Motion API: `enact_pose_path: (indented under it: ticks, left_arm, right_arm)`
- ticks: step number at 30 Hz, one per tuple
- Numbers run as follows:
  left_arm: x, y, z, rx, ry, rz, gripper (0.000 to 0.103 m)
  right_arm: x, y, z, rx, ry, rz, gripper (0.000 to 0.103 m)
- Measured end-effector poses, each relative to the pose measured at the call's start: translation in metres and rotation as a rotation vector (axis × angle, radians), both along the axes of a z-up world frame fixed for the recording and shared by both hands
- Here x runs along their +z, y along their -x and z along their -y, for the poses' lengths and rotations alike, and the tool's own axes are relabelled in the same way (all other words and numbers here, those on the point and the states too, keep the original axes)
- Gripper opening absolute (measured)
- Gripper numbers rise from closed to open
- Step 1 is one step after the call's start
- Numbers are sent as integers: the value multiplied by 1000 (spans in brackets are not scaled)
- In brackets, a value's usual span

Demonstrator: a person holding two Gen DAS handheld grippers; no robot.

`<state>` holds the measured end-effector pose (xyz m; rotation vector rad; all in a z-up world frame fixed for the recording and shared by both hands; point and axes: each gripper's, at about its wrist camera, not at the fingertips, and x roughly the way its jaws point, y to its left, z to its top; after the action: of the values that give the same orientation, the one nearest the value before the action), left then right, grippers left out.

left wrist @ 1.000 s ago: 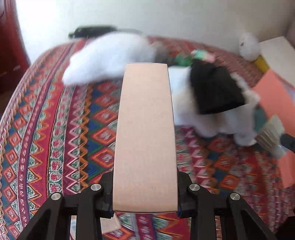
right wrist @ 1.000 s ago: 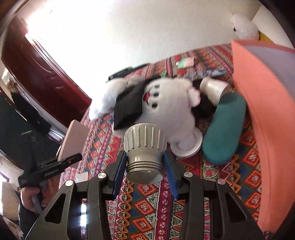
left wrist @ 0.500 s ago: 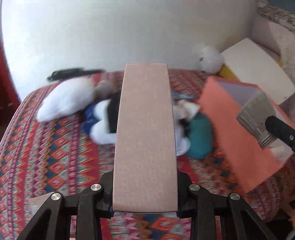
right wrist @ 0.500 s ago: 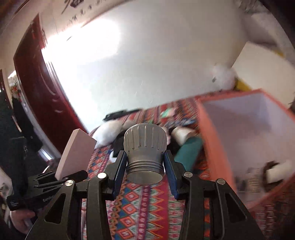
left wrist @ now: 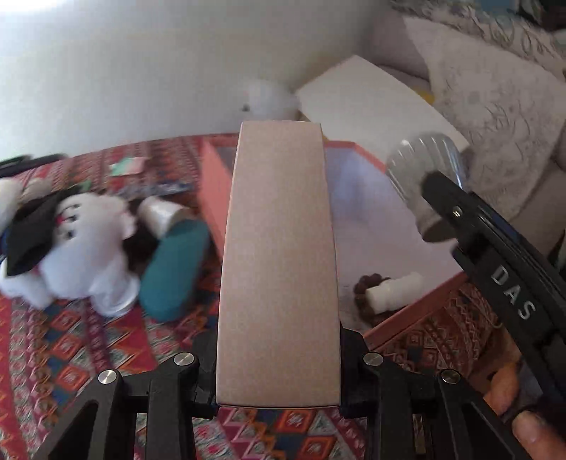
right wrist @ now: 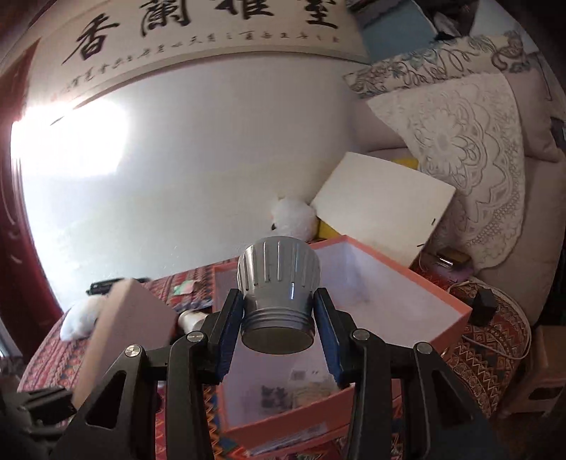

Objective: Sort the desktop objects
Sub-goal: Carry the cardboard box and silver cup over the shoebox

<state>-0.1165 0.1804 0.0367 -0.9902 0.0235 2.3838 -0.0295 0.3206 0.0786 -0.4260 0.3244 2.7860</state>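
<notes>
The grey cap (right wrist: 278,293) is being clamped by the right gripper (right wrist: 279,318), the pink block (left wrist: 279,262) by the left gripper (left wrist: 279,368) — the orange box (right wrist: 438,293) is lying open at twelve o'clock, nearer the right.

I see a white wall (right wrist: 169,198) with a calligraphy scroll (right wrist: 198,32) hung high on it. To the wall's right, lace-covered cushions (right wrist: 470,148) are stacked, with a white board (right wrist: 382,208) leaning just below them.

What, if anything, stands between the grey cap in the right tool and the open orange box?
Nothing visible does. The grey cap in the right tool hangs over the open orange box; only small items lie on its floor.
</notes>
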Motion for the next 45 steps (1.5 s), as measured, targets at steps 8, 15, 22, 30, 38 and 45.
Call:
enact_pose_path:
  ticks: [8,15,22,30,38,45]
  left_arm:
    - [5,15,-56,-70,-1,-38,37]
    - [-24,40,-93,-75,47,16,37]
    - [-51,53,-114,-71,103,44,37]
    - [-54,51,-120,-76,123,12,37]
    - [-51,48,-118,-59,141,-12,74]
    - [-41,44,-106,-30,133,-74,90]
  right_arm:
    - [-19,21,-60,-76,78,-12,44]
    - [-37,45,-96,-64,145,19,44]
    - [-63,62,-115,-56,237,108,44]
    - [-81,74,-119,-49,250,169,44]
    - [-83,78,-107,-24,218,180,64]
    - [-77,72,-94,-21,191,139,98]
